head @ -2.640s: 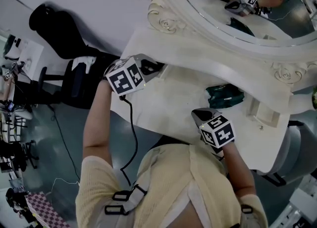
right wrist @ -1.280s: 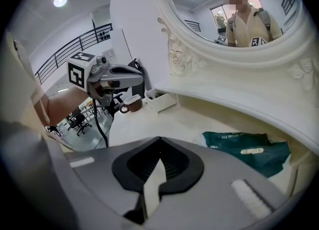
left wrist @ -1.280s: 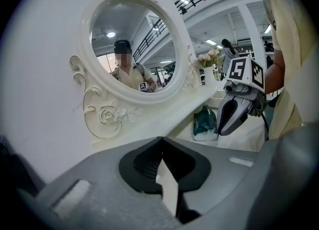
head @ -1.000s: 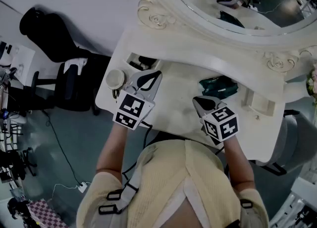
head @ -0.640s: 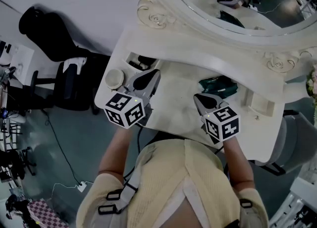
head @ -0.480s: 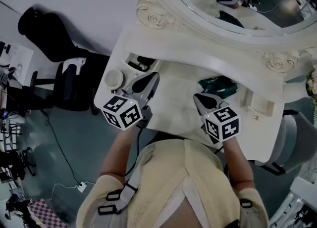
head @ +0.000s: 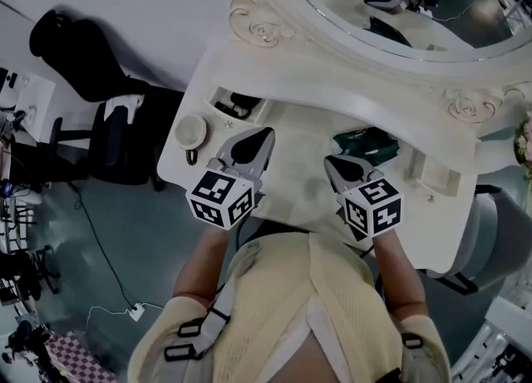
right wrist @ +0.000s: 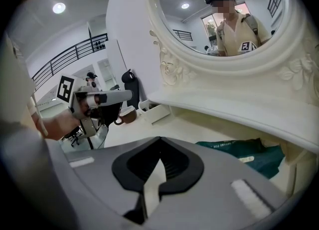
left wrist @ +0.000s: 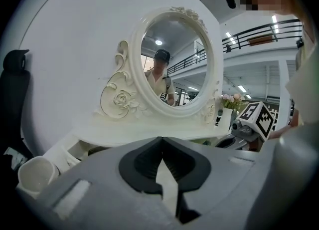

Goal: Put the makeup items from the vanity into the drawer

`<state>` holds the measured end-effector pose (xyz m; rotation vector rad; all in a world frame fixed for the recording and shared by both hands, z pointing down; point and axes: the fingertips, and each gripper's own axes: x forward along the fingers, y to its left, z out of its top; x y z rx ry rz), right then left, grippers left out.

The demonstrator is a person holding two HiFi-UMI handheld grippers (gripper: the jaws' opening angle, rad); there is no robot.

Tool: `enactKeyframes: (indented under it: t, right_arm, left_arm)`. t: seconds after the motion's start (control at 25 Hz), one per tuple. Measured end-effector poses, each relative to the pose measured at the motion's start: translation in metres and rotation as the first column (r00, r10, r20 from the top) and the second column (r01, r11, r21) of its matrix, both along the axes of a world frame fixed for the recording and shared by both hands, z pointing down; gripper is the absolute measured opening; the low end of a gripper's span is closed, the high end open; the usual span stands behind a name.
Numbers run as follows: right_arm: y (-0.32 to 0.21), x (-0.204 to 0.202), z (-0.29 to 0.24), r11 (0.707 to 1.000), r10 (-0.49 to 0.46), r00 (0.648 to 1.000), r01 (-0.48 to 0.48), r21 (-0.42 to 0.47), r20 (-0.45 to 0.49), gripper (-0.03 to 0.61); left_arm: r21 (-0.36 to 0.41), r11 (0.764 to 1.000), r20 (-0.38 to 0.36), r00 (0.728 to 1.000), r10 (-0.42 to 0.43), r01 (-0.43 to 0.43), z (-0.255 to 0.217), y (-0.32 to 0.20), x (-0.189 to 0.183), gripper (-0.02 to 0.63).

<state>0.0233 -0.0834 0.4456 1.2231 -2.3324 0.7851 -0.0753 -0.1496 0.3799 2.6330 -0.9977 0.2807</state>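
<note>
A dark green makeup pouch (head: pixel 366 144) (right wrist: pixel 239 149) lies on the white vanity top (head: pixel 295 136), under the mirror shelf. My right gripper (head: pixel 330 163) (right wrist: pixel 159 139) is shut and empty just in front of the pouch. Left of it, my left gripper (head: pixel 264 134) (left wrist: pixel 160 139) is also shut and empty over the tabletop. It points toward the mirror. An open white drawer (head: pixel 235 105) (right wrist: pixel 154 110) with dark items inside sits at the back left. No other makeup items show on the top.
A white cup (head: pixel 191 130) (left wrist: pixel 35 174) stands at the vanity's left edge beside the drawer. The oval mirror (head: pixel 399 7) rises behind. A small white box drawer (head: pixel 436 175) sits at the right. A black chair (head: pixel 91 57) stands on the floor to the left.
My left gripper came back from the open drawer to the table's front left, then rolled about its own axis so its marker cube turned. The right gripper and pouch stayed put.
</note>
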Motion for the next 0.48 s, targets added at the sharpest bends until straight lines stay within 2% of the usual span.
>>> enactKeyframes:
  t: [0.48]
  right_arm:
    - [-0.0046,0.0063,-0.0097,0.997,0.061,0.997,-0.063,0.033,0.043,0.000]
  left_arm:
    - [-0.033,0.999,0.038,0.999,-0.031,0.033,0.0104,0.0046,-0.0086,0.002]
